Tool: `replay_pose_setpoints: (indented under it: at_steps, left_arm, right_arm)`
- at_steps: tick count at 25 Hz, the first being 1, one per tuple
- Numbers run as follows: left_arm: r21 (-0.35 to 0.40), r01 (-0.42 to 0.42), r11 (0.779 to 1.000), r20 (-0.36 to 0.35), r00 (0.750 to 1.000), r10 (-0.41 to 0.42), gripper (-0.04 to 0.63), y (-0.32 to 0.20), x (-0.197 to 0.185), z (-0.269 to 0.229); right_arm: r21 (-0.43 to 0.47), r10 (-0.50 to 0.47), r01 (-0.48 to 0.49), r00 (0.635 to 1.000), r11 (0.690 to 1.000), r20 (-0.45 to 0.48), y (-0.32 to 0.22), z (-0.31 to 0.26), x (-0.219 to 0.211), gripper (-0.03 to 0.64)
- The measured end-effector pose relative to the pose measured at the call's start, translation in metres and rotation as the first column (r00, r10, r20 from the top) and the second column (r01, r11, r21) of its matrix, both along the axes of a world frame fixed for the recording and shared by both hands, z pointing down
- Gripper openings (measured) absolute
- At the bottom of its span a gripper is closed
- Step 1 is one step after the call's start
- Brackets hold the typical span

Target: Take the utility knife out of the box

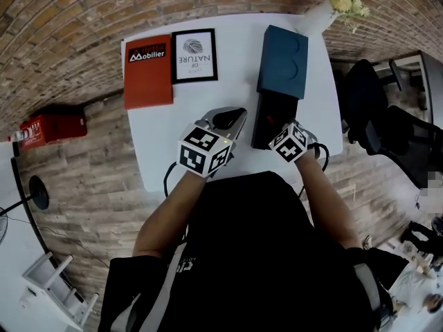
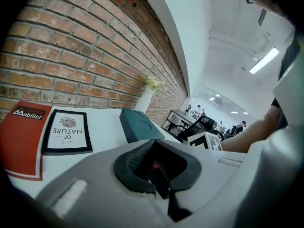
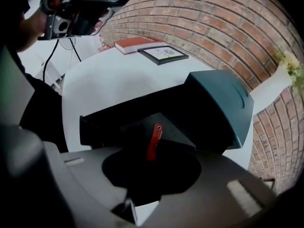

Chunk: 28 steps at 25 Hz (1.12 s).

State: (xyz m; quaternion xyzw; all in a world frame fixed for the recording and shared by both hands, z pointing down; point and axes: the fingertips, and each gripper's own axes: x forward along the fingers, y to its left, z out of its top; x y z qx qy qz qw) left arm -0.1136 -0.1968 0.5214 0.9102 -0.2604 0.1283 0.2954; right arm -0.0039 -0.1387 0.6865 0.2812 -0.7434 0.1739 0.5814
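An open black box (image 1: 271, 106) lies on the white table (image 1: 173, 137), and its teal lid (image 1: 282, 59) rests across the far end. A red utility knife (image 3: 153, 141) lies inside the box, also showing as a red speck in the head view (image 1: 269, 118). My right gripper (image 3: 151, 167) points steeply down into the box with its jaws apart; the knife's near end runs into the dark gap between them, with no pad seen pressing on it. To the left of the box, my left gripper (image 1: 232, 118) hovers over the table, shut and empty (image 2: 159, 175).
A red book (image 1: 147, 71) and a framed print (image 1: 194, 55) lie at the table's far left. A white vase with flowers (image 1: 325, 12) stands behind the lid by the brick wall. Black office chairs (image 1: 387, 130) stand to the right of the table.
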Motion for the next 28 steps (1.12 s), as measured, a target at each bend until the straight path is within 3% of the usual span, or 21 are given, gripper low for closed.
replay_pose_setpoints:
  at_steps: [7,13,14,21,25,28]
  left_arm:
    - [-0.006,0.012,1.000,-0.016,1.000,-0.012,0.006,0.003,0.001,-0.001]
    - [0.017,0.028,0.999,-0.023,0.999,-0.027,0.006,0.004,-0.007,-0.010]
    - [0.017,0.028,0.999,-0.023,0.999,-0.028,0.006,0.004,-0.009,-0.011]
    - [0.014,0.027,1.000,-0.014,1.000,-0.027,0.006,0.003,-0.019,-0.012]
    - [0.009,0.018,1.000,-0.014,1.000,-0.018,0.006,0.002,-0.018,-0.010]
    - [0.003,0.015,1.000,-0.016,1.000,-0.015,0.006,0.000,-0.016,-0.008]
  right_arm:
    - [0.054,-0.147,0.152,0.986,0.987,-0.082,0.008,0.008,-0.002,0.049]
    - [0.008,-0.125,0.125,0.992,0.992,-0.034,0.007,0.004,-0.001,0.030]
    - [0.002,-0.122,0.122,0.992,0.993,-0.023,0.007,0.003,-0.001,0.001]
    - [-0.043,-0.091,0.093,0.995,0.995,0.046,0.008,-0.006,-0.002,-0.002]
    - [0.026,-0.158,0.158,0.987,0.987,-0.006,0.007,-0.014,0.001,0.002]
    - [0.037,-0.275,0.278,0.959,0.960,-0.074,0.000,-0.012,0.002,0.085]
